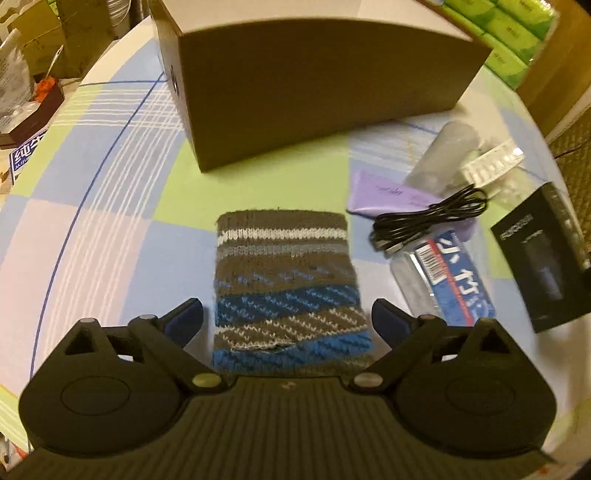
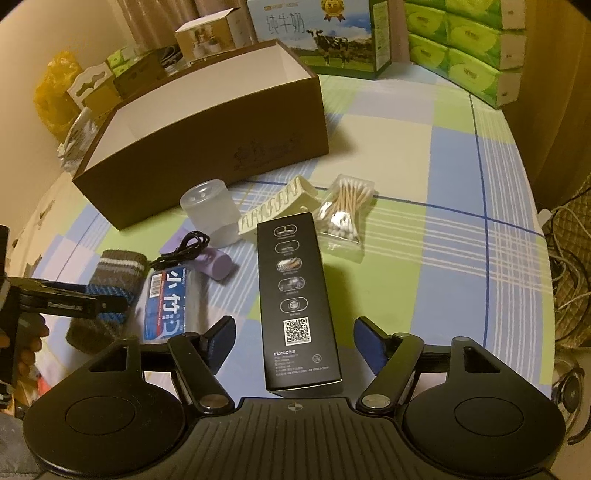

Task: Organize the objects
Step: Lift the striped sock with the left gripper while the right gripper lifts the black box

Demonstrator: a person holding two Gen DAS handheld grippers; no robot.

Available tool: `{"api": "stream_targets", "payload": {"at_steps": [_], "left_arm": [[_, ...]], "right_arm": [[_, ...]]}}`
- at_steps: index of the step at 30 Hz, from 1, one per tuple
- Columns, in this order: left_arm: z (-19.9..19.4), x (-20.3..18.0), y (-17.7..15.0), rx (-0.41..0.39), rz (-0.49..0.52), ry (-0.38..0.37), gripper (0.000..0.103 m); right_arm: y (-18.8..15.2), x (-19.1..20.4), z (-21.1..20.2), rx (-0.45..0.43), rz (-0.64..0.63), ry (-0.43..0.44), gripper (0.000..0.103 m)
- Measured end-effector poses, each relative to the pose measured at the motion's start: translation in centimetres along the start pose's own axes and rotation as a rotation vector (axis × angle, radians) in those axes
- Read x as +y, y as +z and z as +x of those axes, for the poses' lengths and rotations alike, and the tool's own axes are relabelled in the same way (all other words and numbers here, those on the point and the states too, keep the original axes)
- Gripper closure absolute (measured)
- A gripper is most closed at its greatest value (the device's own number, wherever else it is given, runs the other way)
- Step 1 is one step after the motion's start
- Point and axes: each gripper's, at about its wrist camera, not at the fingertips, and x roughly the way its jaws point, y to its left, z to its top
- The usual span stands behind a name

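Observation:
My left gripper is open, its jaws on either side of a striped knit sleeve that lies flat on the checked tablecloth. My right gripper is open, its jaws on either side of a long black FLYCO box lying on the table; neither jaw touches it. The open brown cardboard box stands behind the loose items and looks empty; it also shows in the left wrist view. The left gripper also shows in the right wrist view, above the sleeve.
Between sleeve and black box lie a blue packet, a black cable, a purple pouch, a frosted cup, a cream clip and a cotton swab bag. Green tissue packs and a milk carton stand behind.

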Motion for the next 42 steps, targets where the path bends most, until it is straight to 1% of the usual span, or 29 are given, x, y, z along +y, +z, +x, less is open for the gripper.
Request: {"api": "stream_targets", "payload": {"at_steps": [3,4,5,7,9,11,15,17,21,23,24,25,26,27,31,36,42], "left_arm": [[0.6,-0.1,0.0,-0.005,0.007,0.016,0.018],[0.5,-0.3,0.0,-0.015,0.018,0.023,0.027],[0.4,-0.5,0.0,-0.026,0.039,0.032,0.033],[0.0,-0.9,-0.2,-0.043,0.071,0.027,0.058],[-0.5,-0.8,-0.2,-0.049,0.067,0.007,0.066],[-0.8,-0.6,-0.2,-0.050,0.060,0.007,0.071],[-1.4,-0.5,-0.1,-0.056,0.065,0.015,0.074],[-1.8,-0.6,-0.1,-0.063,0.075,0.030,0.074],[-2.4,-0.2,0.1,-0.076,0.063,0.037,0.074],[-2.8,-0.1,0.2,-0.082,0.060,0.042,0.074],[-2.9,0.0,0.2,-0.085,0.058,0.044,0.074],[-3.0,0.1,0.2,-0.088,0.056,0.045,0.074],[-3.2,0.2,0.2,-0.091,0.055,0.047,0.074],[-3.3,0.3,0.2,-0.094,0.053,0.049,0.074],[-3.9,0.6,0.1,-0.104,0.042,0.044,0.074],[-5.2,1.1,0.0,-0.125,0.031,0.034,0.074],[-7.0,2.0,0.1,-0.155,0.023,0.040,0.074]], "right_arm": [[0.1,0.1,0.3,-0.002,0.000,-0.009,0.034],[0.2,0.1,0.5,-0.001,-0.003,-0.014,0.034],[0.2,0.2,0.6,-0.001,-0.007,-0.018,0.034],[0.4,0.2,0.9,0.001,-0.017,-0.022,0.034],[0.5,0.4,1.3,0.005,-0.036,-0.023,0.034],[0.7,0.8,1.6,0.012,-0.061,-0.024,0.034],[1.0,1.2,2.6,0.031,-0.091,-0.034,0.034],[1.2,1.2,3.1,0.037,-0.101,-0.045,0.034],[1.4,1.2,3.7,0.047,-0.125,-0.052,0.036],[1.5,1.2,4.0,0.054,-0.136,-0.059,0.039],[1.5,1.2,4.1,0.058,-0.139,-0.062,0.044],[1.5,1.2,4.3,0.064,-0.142,-0.066,0.053],[1.5,1.1,4.4,0.071,-0.146,-0.064,0.059],[1.5,1.1,4.4,0.070,-0.152,-0.072,0.061],[1.2,1.1,4.1,0.071,-0.162,-0.074,0.062],[1.2,1.0,2.6,0.060,-0.165,-0.048,0.063],[1.7,1.1,0.1,0.016,-0.164,-0.020,0.063]]}}
